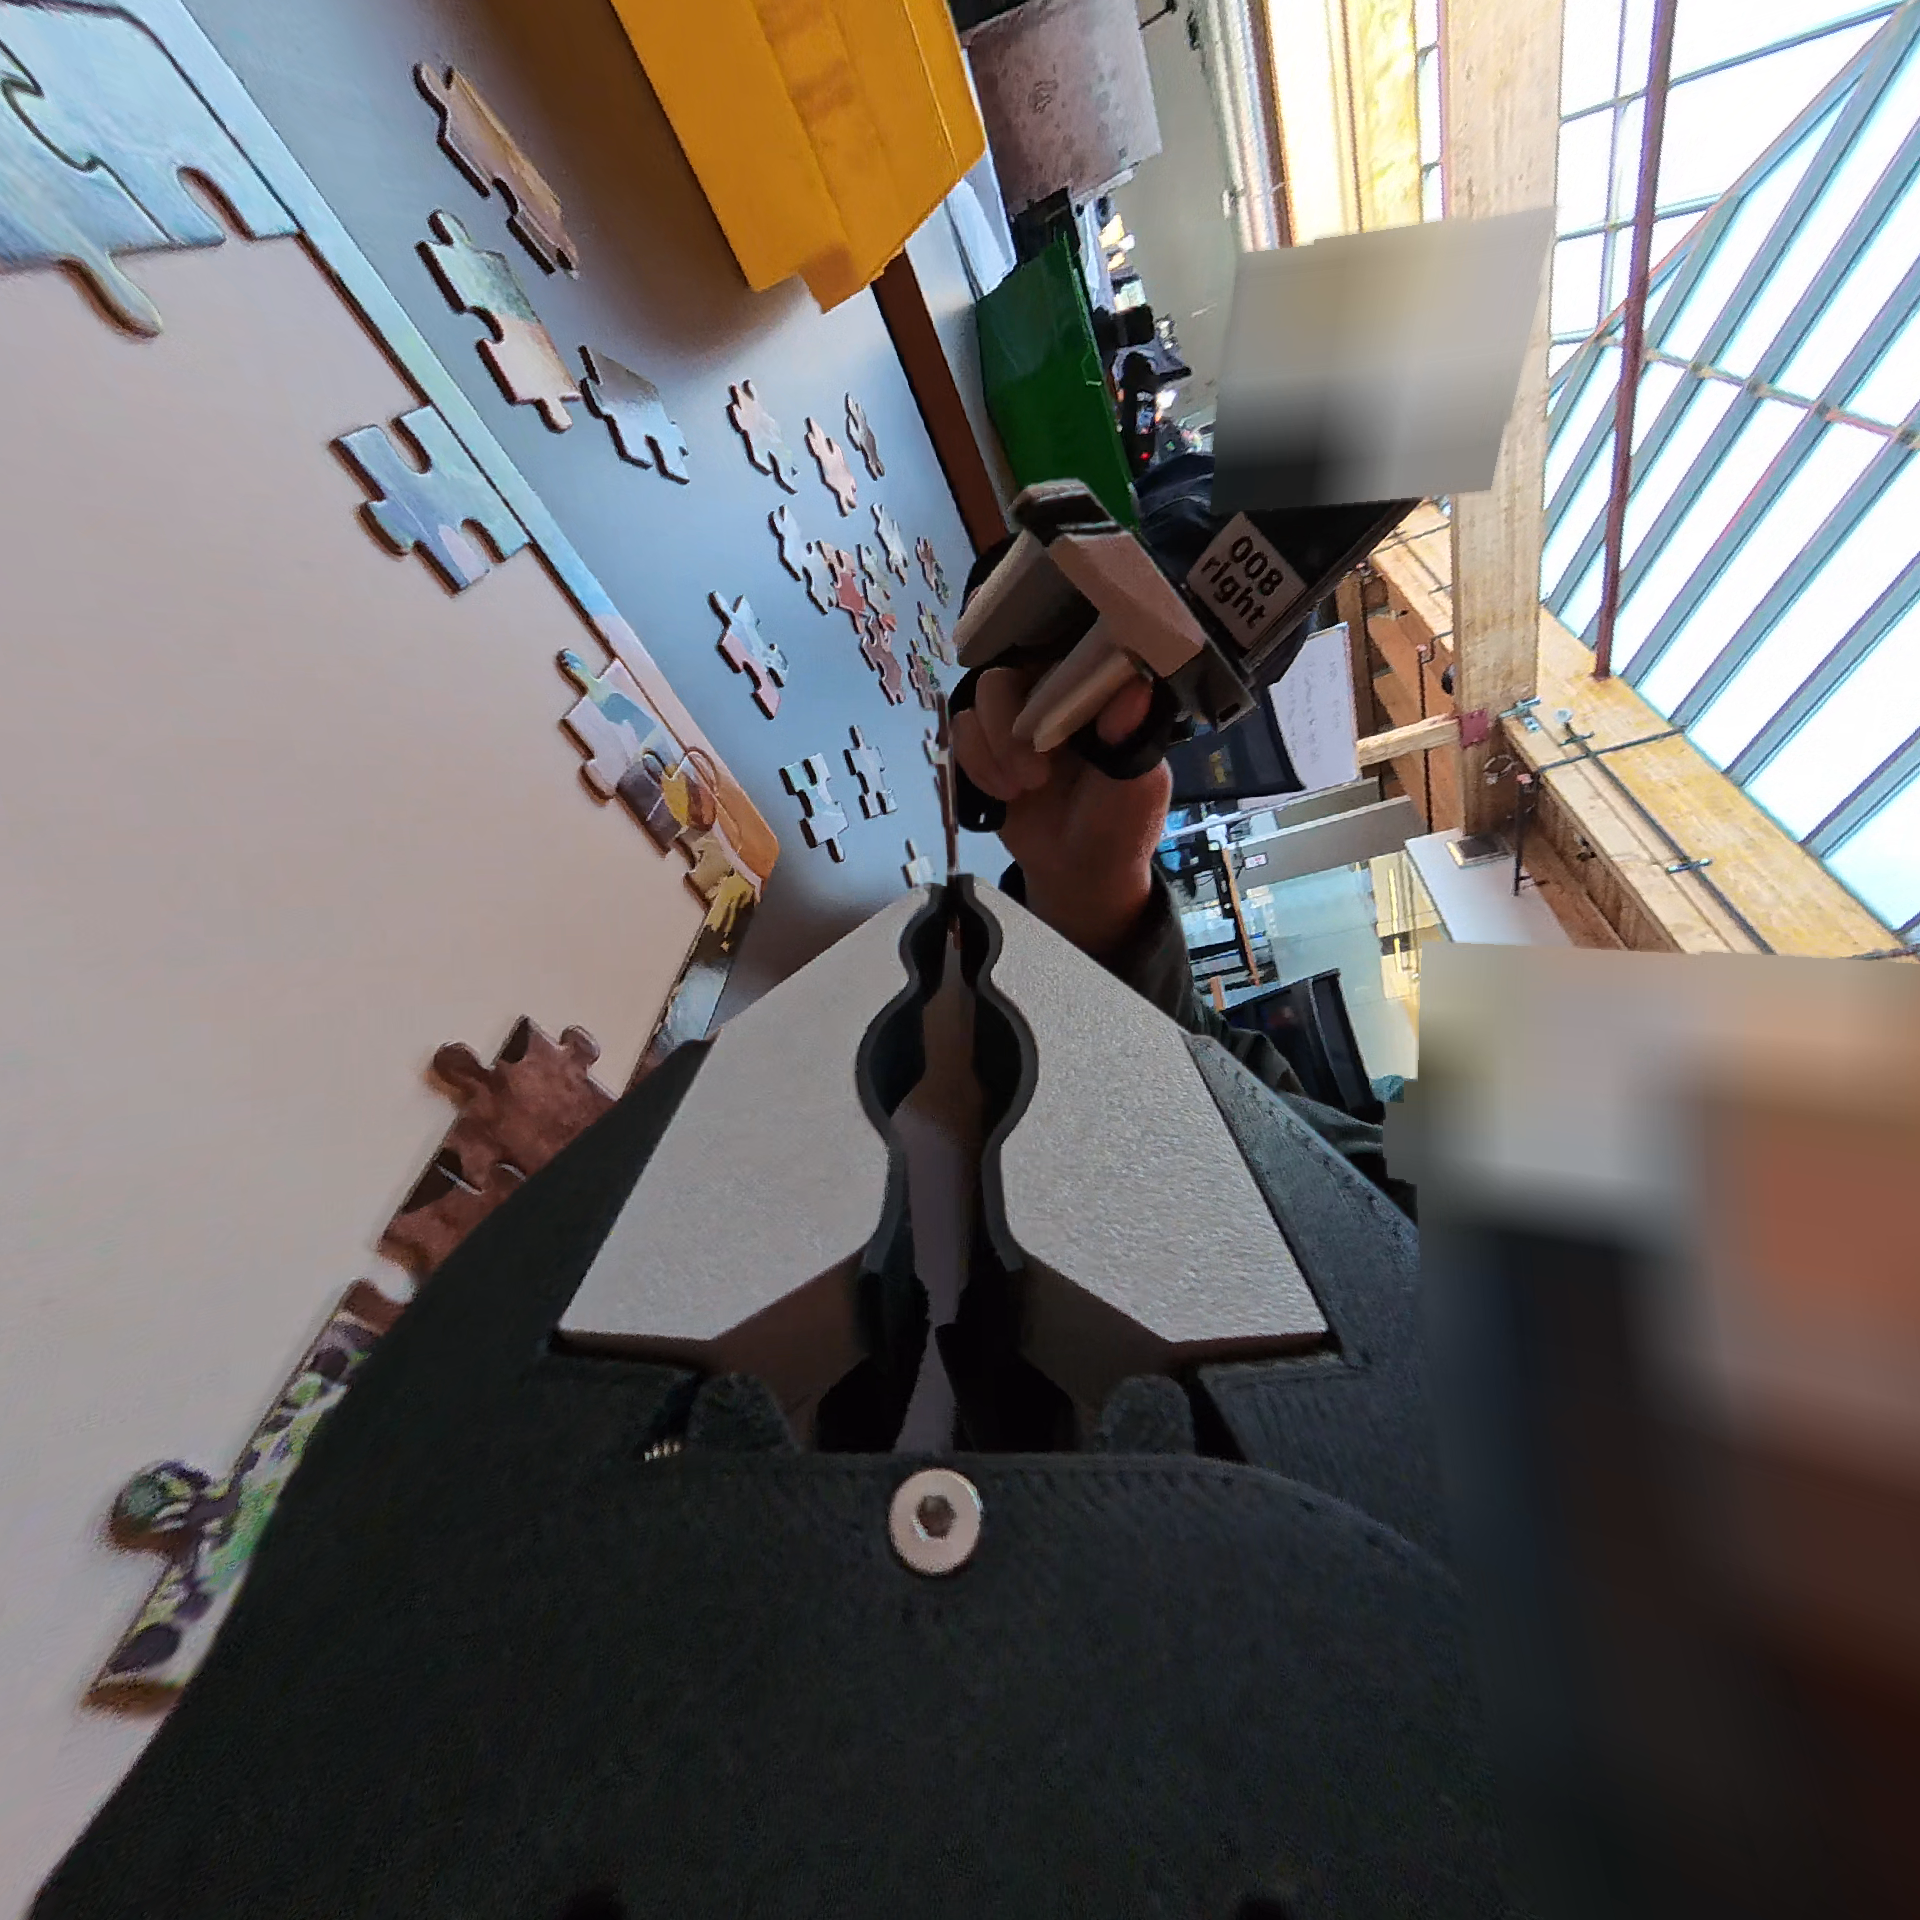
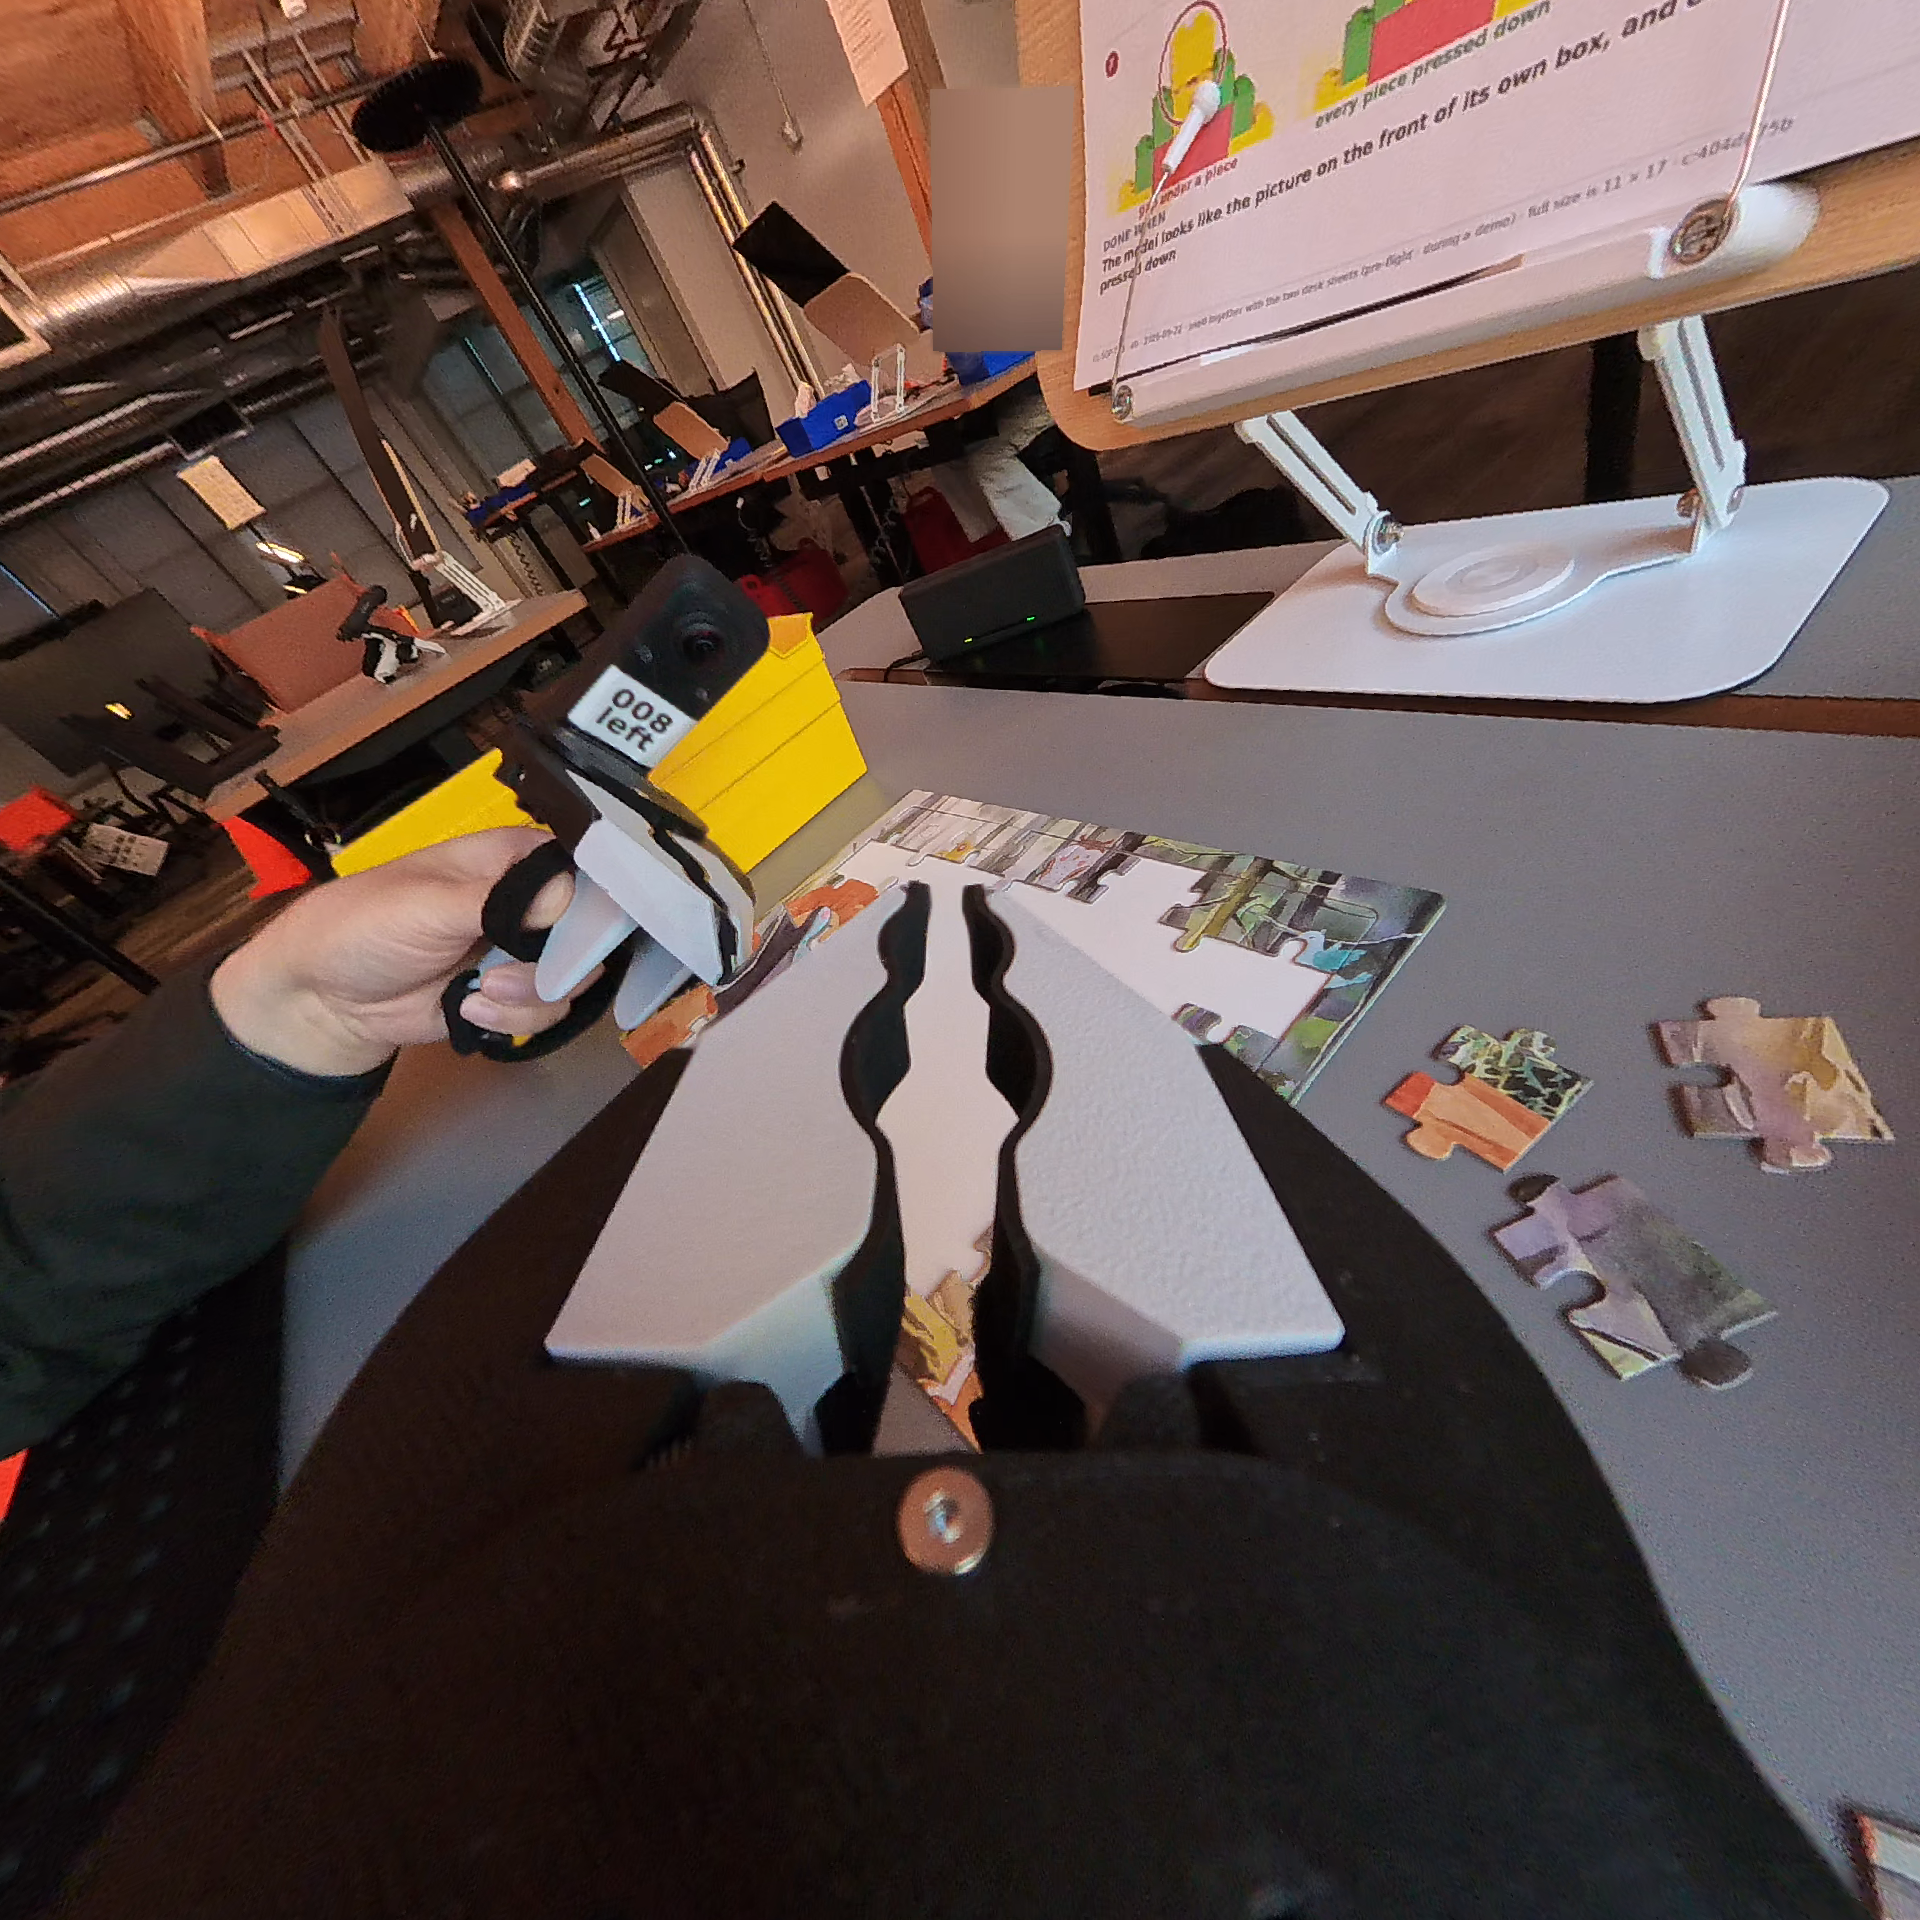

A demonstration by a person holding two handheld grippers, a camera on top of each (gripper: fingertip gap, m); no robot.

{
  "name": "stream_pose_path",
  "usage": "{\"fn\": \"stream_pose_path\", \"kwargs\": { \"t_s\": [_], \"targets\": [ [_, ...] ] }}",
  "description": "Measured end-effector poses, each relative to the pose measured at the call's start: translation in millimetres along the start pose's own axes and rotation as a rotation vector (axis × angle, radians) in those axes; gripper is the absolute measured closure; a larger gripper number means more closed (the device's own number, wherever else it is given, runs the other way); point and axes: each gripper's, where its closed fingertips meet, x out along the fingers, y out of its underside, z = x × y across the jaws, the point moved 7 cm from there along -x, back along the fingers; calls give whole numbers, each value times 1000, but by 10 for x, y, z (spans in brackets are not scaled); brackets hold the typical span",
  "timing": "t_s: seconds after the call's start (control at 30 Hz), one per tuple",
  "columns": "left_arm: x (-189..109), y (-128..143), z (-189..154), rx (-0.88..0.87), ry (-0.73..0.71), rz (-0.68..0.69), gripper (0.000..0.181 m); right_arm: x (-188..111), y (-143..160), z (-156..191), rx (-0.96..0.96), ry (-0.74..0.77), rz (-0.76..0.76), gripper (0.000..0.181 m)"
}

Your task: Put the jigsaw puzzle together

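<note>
Left gripper clamping puzzle piece, right gripper ajar

Bright daylight from windows, wide-angle edge distortion, soft blurred edges

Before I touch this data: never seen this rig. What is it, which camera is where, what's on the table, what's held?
There is no robot. A person holds a two-finger gripper in each hand, and each has a wide-angle camera looking along its fingers. The left wrist view, tilted sideways, shows the left gripper up close. The right wrist view shows the right gripper, with the other one farther off in a hand. On the grey table lie a partly built jigsaw with a bare white middle, loose pieces, a yellow bin and a white stand. The left gripper pinches a thin sliver seen edge-on, apparently a puzzle piece. The right is open and empty.
</note>
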Motion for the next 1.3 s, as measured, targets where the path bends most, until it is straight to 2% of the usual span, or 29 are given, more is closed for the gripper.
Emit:
{"fn": "stream_pose_path", "kwargs": {
  "t_s": [0.17,0.47,0.57,0.67,0.73,1.17,1.3],
  "targets": [
    [120,-1,13,14,47,-84,181,55,66,6,47,-44,45,174],
    [176,-1,-22,71,56,-123,181,132,142,50,313,-241,52,165],
    [186,3,-20,70,65,-122,181,161,195,48,358,-265,98,164],
    [202,16,-11,69,63,-108,181,189,241,78,363,-287,140,165],
    [214,25,-10,60,71,-97,181,199,270,100,360,-298,175,175],
    [304,208,225,-110,8,63,179,198,530,43,543,-324,378,180],
    [341,226,243,-98,-18,78,176,182,562,12,568,-325,401,180]
  ]
}}
